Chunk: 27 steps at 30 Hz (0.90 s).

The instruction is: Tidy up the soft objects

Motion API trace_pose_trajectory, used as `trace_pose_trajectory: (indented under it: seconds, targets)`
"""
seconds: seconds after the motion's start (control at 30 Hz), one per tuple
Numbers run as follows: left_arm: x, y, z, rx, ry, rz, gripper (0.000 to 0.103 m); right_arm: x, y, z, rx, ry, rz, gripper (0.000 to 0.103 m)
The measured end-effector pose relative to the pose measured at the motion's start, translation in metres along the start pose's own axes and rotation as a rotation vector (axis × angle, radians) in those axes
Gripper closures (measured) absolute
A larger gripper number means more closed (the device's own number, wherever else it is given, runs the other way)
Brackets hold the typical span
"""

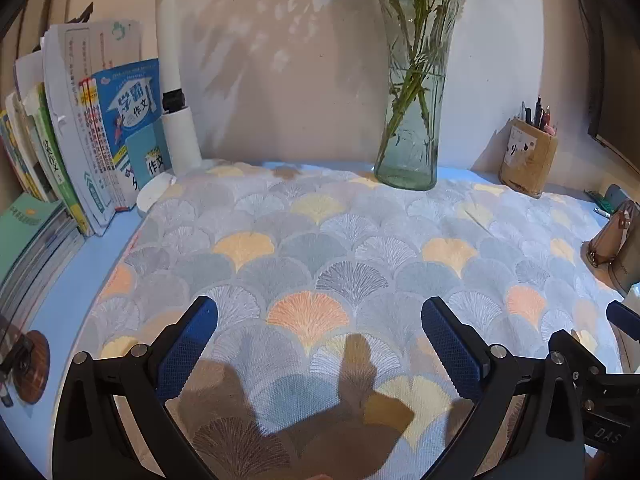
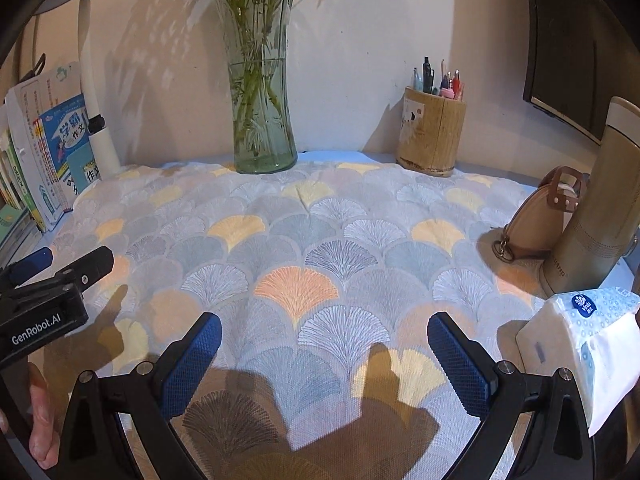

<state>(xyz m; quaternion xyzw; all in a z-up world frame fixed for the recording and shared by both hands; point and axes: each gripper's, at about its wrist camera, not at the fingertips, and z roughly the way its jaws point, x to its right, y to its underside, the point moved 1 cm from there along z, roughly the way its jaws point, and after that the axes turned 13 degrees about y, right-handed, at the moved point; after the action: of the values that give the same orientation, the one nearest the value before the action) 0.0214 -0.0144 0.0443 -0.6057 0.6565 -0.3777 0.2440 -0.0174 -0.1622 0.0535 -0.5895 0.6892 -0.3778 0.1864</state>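
Note:
A soft cloth [image 1: 320, 248] [image 2: 304, 240] printed with grey, yellow and orange fan shapes lies spread flat over the desk. My left gripper [image 1: 320, 320] hovers just above its near part, open, with nothing between its blue pads. My right gripper [image 2: 324, 332] hangs open over the same area, also empty. The left gripper's body [image 2: 48, 292] shows at the left of the right wrist view, with a hand [image 2: 40, 428] below it. A white tissue pack [image 2: 580, 336] lies at the cloth's right edge, beside my right gripper.
A glass vase [image 1: 412, 120] [image 2: 260, 112] with flowers stands at the back on the cloth's far edge. A wooden pen holder [image 2: 432, 136], a tan round bag [image 2: 536, 220] and a beige bottle [image 2: 600, 208] stand to the right. Books [image 1: 80, 152] and a white lamp [image 1: 176, 120] stand to the left.

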Motion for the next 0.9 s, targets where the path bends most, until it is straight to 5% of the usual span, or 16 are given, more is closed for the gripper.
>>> trace_pose_trajectory:
  seconds: [0.9]
  targets:
    - [-0.0059, 0.0001, 0.0058, -0.037, 0.002, -0.024, 0.001, 0.0036, 0.0013, 0.006, -0.032, -0.001, 0.01, 0.0]
